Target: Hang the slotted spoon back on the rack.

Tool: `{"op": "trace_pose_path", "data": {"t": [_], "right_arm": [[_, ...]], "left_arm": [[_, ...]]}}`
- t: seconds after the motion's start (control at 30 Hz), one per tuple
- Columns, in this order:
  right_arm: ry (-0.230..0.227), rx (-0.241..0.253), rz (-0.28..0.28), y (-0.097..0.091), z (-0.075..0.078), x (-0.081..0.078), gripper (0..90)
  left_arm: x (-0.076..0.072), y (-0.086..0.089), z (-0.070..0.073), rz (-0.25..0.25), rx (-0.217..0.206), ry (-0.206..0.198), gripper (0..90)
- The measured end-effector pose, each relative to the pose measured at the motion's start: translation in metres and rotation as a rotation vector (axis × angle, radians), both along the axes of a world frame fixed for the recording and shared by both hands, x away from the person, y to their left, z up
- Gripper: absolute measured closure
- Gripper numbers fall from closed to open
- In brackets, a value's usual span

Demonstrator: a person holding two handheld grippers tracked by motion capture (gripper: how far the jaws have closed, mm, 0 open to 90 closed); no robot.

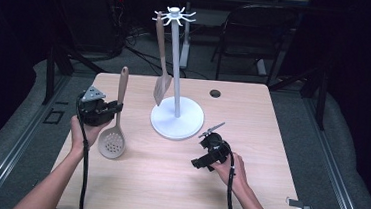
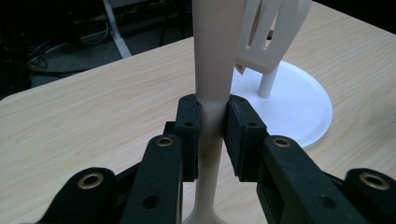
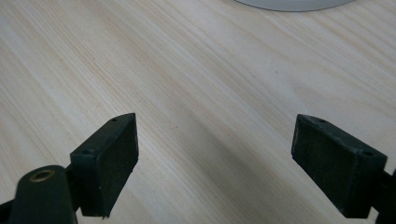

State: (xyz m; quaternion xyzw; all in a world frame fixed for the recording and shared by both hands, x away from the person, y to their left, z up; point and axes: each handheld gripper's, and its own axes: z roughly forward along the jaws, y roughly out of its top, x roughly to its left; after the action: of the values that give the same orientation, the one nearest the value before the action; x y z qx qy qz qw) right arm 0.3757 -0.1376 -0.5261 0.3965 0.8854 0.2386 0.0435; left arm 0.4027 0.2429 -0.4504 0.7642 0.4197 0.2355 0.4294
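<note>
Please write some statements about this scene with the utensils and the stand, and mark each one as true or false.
1. The left tool is shut on the handle of the skimmer spoon. True.
2. The right tool holds a fork. False: its jaws stand wide open over the bare table, with nothing between them.
3. A slotted spatula hangs from the top of the white stand. True.
4. The skimmer spoon lies flat on the table. False: it is held upright, handle up, its perforated head low at the table.
5. The stand has a square black base. False: the base is round and white.
</note>
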Motion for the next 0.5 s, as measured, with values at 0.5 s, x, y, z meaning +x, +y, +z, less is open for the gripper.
{"op": "trace_pose_path", "data": {"t": [0.5], "right_arm": [[-0.001,0.014,-0.022,-0.001,-0.003,0.0,14.6]], "left_arm": [[0.015,-0.018,0.026,-0.06,0.059,0.04,76.0]]}}
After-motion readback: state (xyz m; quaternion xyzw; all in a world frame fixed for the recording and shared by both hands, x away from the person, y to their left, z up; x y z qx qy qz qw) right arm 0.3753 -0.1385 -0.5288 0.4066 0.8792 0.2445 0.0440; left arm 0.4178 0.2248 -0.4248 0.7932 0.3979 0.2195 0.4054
